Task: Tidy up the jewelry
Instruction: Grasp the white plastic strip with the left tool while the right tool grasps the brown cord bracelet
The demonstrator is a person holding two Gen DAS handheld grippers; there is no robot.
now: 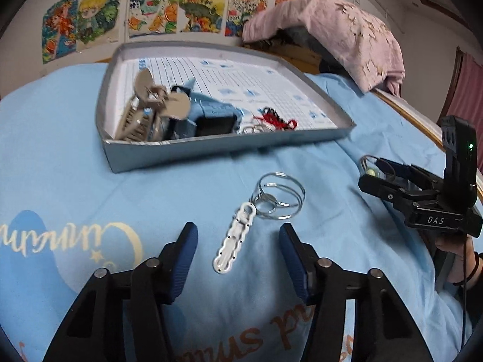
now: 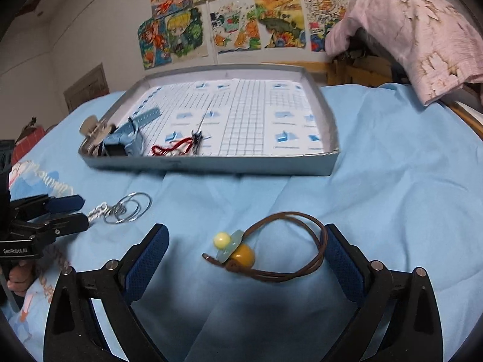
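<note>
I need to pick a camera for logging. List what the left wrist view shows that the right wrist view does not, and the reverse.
Only the left wrist view shows the white charm in full, lying between the open left gripper fingers, and the whole right gripper from the side.

Only the right wrist view shows the brown cord bracelet clearly, with its yellow beads, between the open right gripper's fingers.

Both show the wire rings, the grey tray holding a red thread piece, and the blue cloth.
</note>
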